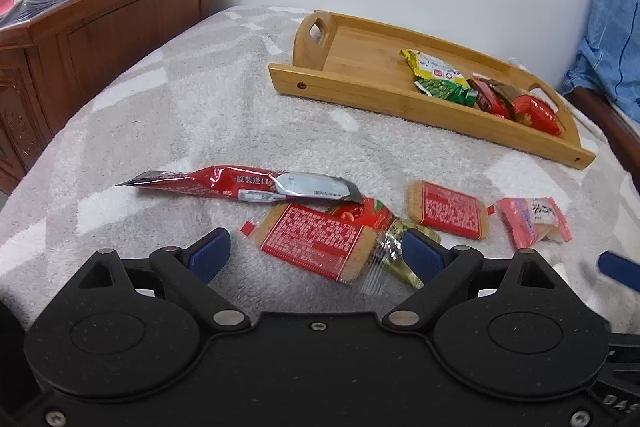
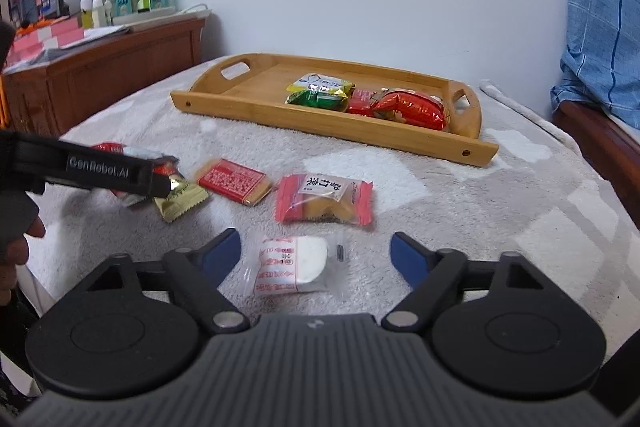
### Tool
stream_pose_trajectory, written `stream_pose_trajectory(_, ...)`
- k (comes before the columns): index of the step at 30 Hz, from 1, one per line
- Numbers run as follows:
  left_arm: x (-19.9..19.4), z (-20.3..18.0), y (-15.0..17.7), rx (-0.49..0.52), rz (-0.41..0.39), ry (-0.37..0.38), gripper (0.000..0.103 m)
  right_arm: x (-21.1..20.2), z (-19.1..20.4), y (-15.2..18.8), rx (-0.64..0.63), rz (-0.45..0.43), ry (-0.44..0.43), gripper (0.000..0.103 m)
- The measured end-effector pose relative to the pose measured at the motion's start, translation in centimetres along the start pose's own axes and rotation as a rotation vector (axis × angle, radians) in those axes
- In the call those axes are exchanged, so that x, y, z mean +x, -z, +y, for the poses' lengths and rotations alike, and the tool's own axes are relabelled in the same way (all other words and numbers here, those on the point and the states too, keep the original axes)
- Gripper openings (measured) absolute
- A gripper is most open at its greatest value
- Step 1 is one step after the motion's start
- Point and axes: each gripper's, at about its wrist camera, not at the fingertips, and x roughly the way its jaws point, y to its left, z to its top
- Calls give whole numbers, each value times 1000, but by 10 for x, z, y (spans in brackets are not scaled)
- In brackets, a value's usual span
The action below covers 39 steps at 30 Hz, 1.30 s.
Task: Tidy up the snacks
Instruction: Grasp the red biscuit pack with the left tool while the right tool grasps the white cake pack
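Your left gripper (image 1: pixel 316 251), marked "GenRobot.AI", has jaws wide around a red-labelled biscuit pack (image 1: pixel 316 241). Your right gripper (image 2: pixel 316 253) jaws stand wide around a white snack packet (image 2: pixel 290 263), not pressing.

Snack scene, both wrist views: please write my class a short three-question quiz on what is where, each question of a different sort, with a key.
1. True or false: the wooden tray already holds several snack packets.
2. Multiple choice: which packet lies between the open fingers of the right hand-held gripper? A) the long red stick packet B) the clear packet with a white round cake C) the pink packet
3. Fill in: in the left wrist view, the left hand-held gripper stands open around a flat ____ biscuit packet on the grey blanket.

Key: 1 true; 2 B; 3 red.
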Motion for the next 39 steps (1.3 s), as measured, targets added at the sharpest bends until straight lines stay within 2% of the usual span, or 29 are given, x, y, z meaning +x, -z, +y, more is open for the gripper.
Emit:
stream_pose_trajectory(2,0,0,0,-5,-18,17,85,2,2,1,-10,7,11,77)
stream_pose_trajectory(7,0,-2,1,15,-28,13,73,5,5,3,-12,21,-10,77)
stream_pose_trajectory(9,-3,-4,2,28,-37,17,62,6,7,4,-18,28,-12,77)
stream_pose_trajectory(14,-15,-15,6,105,-52,35,45,8,11,5,-27,42,-26,77)
stream_pose_trajectory(16,-19,-18,8,108,-44,58,45,8,12,5,-30,41,-26,77)
stream_pose_trajectory(17,-21,-19,9,104,-50,56,51,8,12,5,-31,41,-25,77)
stream_pose_trajectory(18,-23,-19,10,99,-60,43,62,8,12,5,-30,41,-23,77)
stream_pose_trajectory(20,-23,-18,11,93,-79,1,70,8,10,5,-24,40,-18,77)
stream_pose_trajectory(23,-14,-9,9,60,-32,-49,71,8,7,4,-6,39,-15,77)
stream_pose_trajectory(25,-8,-2,9,14,4,-36,71,8,5,4,7,43,-19,77)
stream_pose_trajectory(28,-6,3,7,-27,6,-12,71,9,4,4,9,48,-15,77)
stream_pose_trajectory(30,-5,3,6,-33,3,-8,54,9,5,4,7,55,-16,77)
stream_pose_trajectory(33,-8,-1,7,-24,2,29,37,10,5,5,8,64,-20,77)
stream_pose_trajectory(39,-18,-17,17,47,6,53,32,10,5,5,16,61,-24,73)
